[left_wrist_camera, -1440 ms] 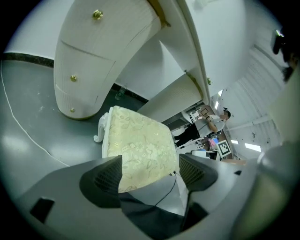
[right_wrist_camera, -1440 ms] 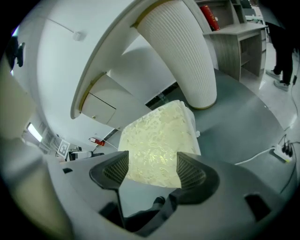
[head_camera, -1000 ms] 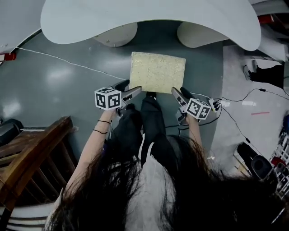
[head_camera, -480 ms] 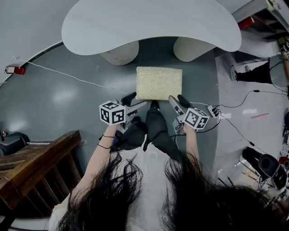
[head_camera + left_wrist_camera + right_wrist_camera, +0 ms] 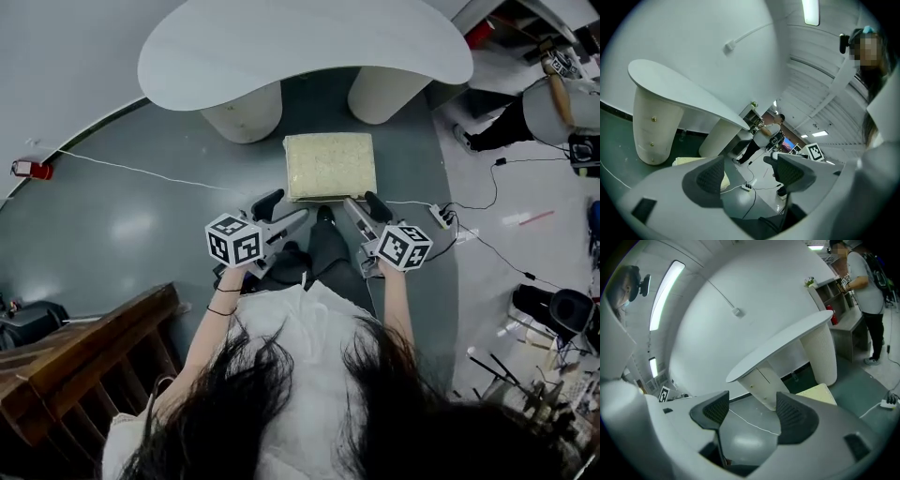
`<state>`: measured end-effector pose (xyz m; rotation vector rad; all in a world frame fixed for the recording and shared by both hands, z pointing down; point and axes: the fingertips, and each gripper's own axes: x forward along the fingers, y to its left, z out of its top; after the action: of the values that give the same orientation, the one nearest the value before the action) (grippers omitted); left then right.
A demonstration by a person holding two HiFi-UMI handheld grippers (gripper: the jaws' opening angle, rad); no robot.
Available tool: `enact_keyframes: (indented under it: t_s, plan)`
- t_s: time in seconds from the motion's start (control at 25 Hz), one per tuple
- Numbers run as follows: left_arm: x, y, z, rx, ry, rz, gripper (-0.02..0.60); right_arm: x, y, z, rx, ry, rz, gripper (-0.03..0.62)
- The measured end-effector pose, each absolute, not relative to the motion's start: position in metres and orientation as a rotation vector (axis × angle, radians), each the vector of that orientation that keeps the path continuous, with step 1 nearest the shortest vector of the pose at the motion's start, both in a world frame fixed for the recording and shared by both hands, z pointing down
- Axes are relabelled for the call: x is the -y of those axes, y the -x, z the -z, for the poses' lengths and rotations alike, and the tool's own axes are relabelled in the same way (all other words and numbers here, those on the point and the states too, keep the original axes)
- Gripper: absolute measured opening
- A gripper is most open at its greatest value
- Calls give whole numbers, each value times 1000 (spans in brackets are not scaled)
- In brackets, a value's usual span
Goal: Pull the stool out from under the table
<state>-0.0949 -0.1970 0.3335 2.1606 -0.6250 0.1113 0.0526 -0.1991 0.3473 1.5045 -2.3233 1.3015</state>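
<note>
Down on the grey floor (image 5: pixel 141 225), right at the near edge of the white tabletop (image 5: pixel 300 47): stool (image 5: pixel 330 166), pale square seat, parked in line with the gap between the two cream pedestal legs (image 5: pixel 242 111). Going by the head view, pretty much out from under the overhang, with only its far edge close to the tabletop rim. Squared up with that gap, so a straight pull toward the near side looks like the obvious line. Left gripper (image 5: pixel 292 205) at the seat's near-left corner, right gripper (image 5: pixel 360 203) at the near-right corner, one per side, presumably to keep any pull even and stop the thing twisting. Both pairs of jaws spread wide with nothing between them: only floor and background through the gap in each gripper view, a bit of the seat peeking past the pads. So no grip on anything right now. Tips touching the seat edge or just hovering beside it? Can't tell from above. Reads like either the letting-go end of the job or a setup for one more tug. Container-wise, not much to report: no bins or boxes near the stool, just some open shelving (image 5: pixel 833 289) far off to the right, contents too small to make out. Also worth watching: power strip (image 5: pixel 441 217) and its cable on the floor just right of the right gripper, an easy snag if pulled further.
</note>
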Motion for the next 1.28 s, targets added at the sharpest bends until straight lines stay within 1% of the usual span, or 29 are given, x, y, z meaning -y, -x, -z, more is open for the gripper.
enact_keyframes:
  t_s: [0.04,0.12,0.2,0.24,0.28,0.32,0.36,0.64,0.92,1.04,1.28]
  plan:
    - [193,97,-328,618,-2172,-100,358,193,-47,-342,2332,-1508,-1287,328]
    - [184,99,-316,600,-2189,-70,295,178,-37,-333,2342,-1512,-1261,324]
    - [174,102,-307,584,-2197,-43,267,164,-28,-327,2345,-1510,-1229,313]
    - [170,103,-305,578,-2199,-31,257,159,-24,-325,2345,-1513,-1209,296]
    - [167,104,-303,574,-2201,-22,246,156,-22,-322,2345,-1521,-1186,229]
    - [165,104,-302,572,-2202,-15,237,154,-21,-319,2346,-1527,-1168,141]
    - [162,102,-300,571,-2204,-12,229,151,-21,-316,2351,-1521,-1157,127]
    - [144,88,-295,557,-2234,-46,185,136,-15,-296,2383,-1433,-1095,109]
    - [118,72,-287,596,-2291,-72,183,104,-18,-281,2437,-1360,-1050,104]
    - [91,60,-283,621,-2321,-96,183,72,-30,-277,2462,-1342,-1032,103]
    - [27,24,-261,697,-2307,-29,178,-2,-72,-268,2510,-1302,-995,101]
